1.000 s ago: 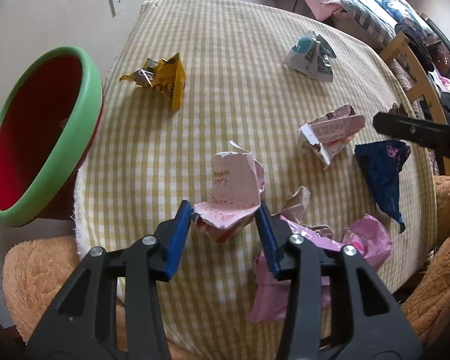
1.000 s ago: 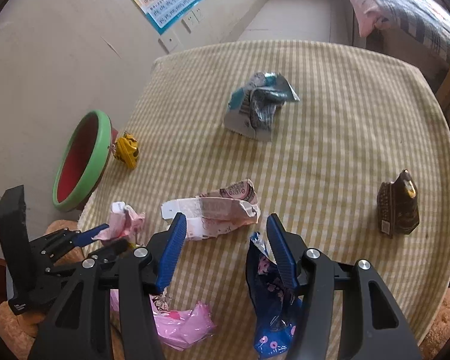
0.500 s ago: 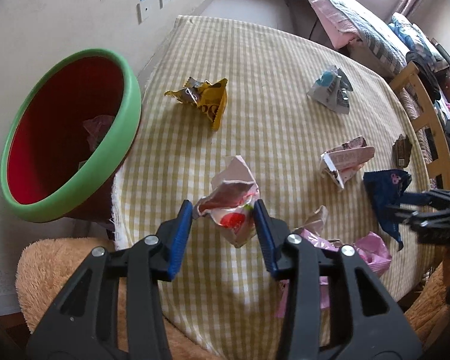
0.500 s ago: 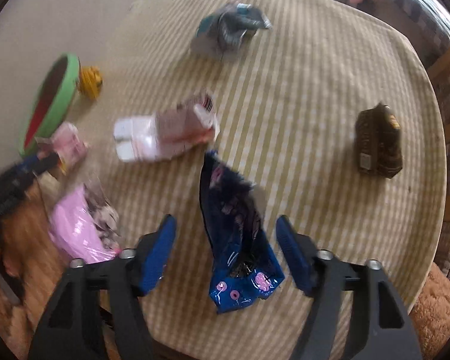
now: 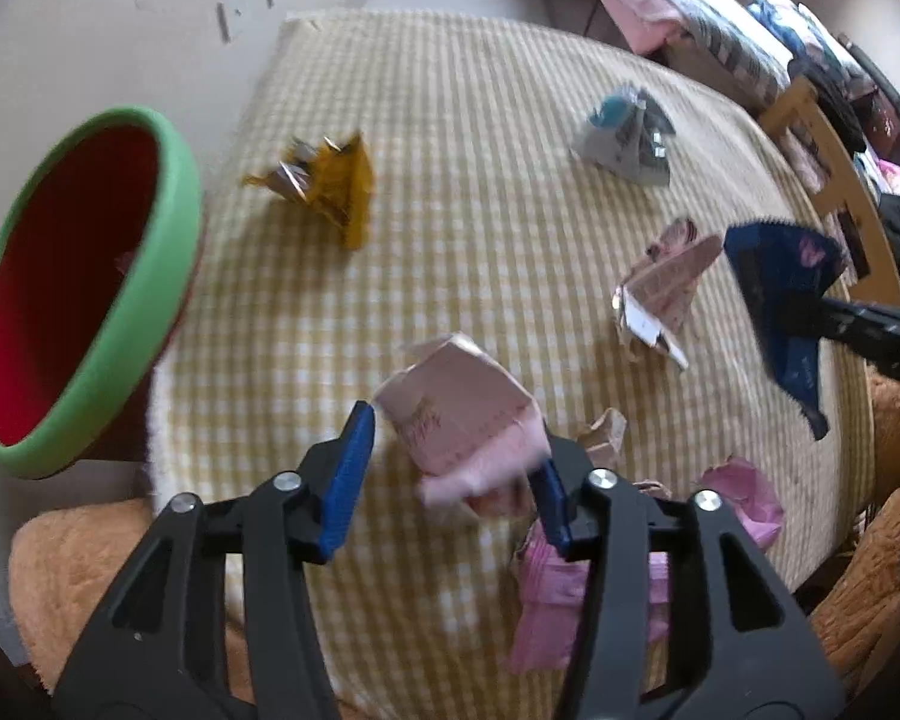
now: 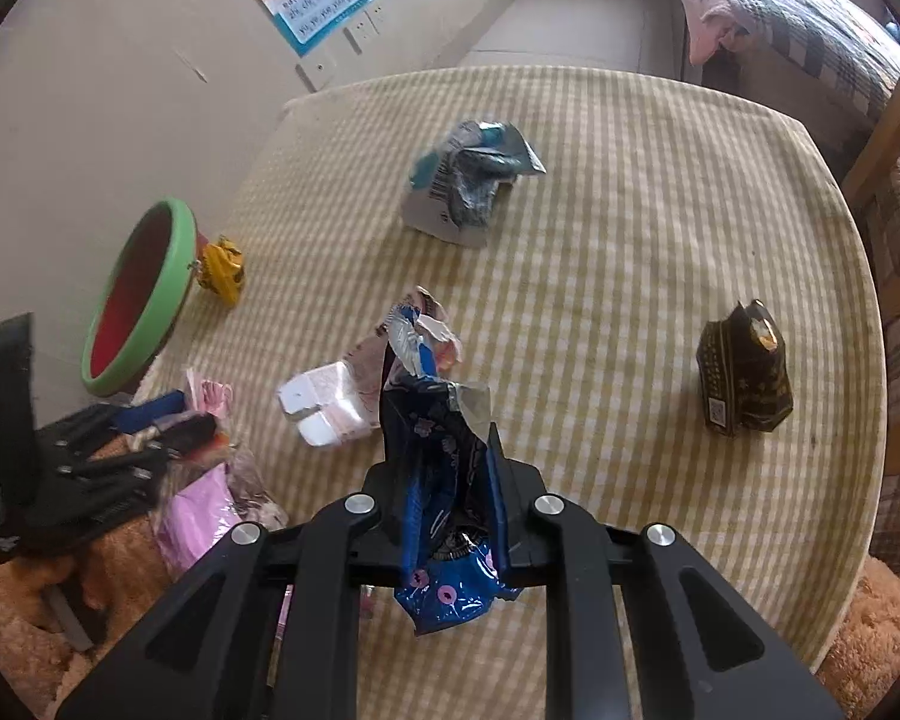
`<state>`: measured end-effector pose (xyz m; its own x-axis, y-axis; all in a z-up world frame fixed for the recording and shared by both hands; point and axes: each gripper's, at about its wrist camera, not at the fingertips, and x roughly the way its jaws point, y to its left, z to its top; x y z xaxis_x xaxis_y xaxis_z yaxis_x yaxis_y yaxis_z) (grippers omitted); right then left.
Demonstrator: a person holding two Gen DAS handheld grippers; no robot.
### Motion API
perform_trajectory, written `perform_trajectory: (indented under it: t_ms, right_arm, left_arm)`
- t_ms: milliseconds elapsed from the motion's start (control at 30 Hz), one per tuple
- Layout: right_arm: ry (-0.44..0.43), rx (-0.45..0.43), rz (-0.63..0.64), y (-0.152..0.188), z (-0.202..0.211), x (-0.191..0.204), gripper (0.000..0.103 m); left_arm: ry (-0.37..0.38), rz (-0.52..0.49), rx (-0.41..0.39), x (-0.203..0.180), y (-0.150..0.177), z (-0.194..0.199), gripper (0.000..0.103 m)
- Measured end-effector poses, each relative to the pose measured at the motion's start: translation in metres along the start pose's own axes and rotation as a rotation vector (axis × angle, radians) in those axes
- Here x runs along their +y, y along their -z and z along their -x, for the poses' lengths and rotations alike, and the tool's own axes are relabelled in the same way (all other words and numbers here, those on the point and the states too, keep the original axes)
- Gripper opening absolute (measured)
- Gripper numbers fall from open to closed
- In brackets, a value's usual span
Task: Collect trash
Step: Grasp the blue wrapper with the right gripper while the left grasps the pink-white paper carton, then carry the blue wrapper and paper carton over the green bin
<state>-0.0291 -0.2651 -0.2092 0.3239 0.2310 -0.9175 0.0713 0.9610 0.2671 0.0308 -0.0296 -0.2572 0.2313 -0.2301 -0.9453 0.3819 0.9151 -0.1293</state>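
A crumpled pale pink wrapper (image 5: 462,420) hangs blurred between the jaws of my left gripper (image 5: 453,444), above the table's near edge. The jaws are opening; a gap shows beside the left pad (image 5: 348,474). The green-rimmed red bin (image 5: 168,252) stands to the left, off the table's edge. My right gripper (image 6: 444,456) is closing, its pads pressing on a dark blue wrapper (image 6: 438,438) that sticks up between them. In the left wrist view the dark blue wrapper (image 5: 780,276) hangs off the table at the right.
On the checked tablecloth (image 5: 480,120) lie a yellow wrapper (image 5: 330,192), a grey-blue wrapper (image 5: 624,138), a flattened pink carton (image 5: 666,294), pink bags (image 5: 570,588) and a dark brown wrapper (image 6: 741,372). A wooden chair (image 5: 834,150) stands right, a fluffy orange seat (image 5: 78,570) near.
My right gripper has closed on the dark blue wrapper and lifted it off the cloth. My left jaws have widened, and the pink wrapper they pinched now sits loose between them.
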Motion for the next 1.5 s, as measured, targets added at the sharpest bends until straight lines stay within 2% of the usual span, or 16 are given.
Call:
perform_trajectory:
  t_ms: [167, 500, 733, 833, 1133, 1500]
  right_arm:
    - [-0.003, -0.006, -0.002, -0.004, 0.003, 0.009, 0.017]
    - [0.011, -0.021, -0.021, -0.008, -0.005, 0.003, 0.017]
    - [0.019, -0.121, -0.034, -0.014, 0.013, 0.003, 0.017]
    - [0.020, -0.136, -0.036, -0.015, 0.016, 0.002, 0.017]
    - [0.014, -0.187, -0.035, -0.016, 0.026, 0.004, 0.017]
    - [-0.012, -0.203, 0.001, -0.016, 0.029, 0.015, 0.017]
  left_arm:
    - [-0.005, -0.009, 0.010, -0.004, 0.002, -0.003, 0.041]
    - [-0.053, 0.033, -0.138, 0.005, -0.005, 0.041, 0.040]
    - [-0.063, 0.031, -0.236, 0.001, -0.017, 0.073, 0.040]
    - [-0.070, 0.026, -0.262, 0.000, -0.018, 0.082, 0.040]
    - [-0.055, 0.036, -0.278, -0.004, -0.020, 0.089, 0.040]
    - [-0.067, 0.054, -0.312, 0.000, -0.021, 0.101, 0.040]
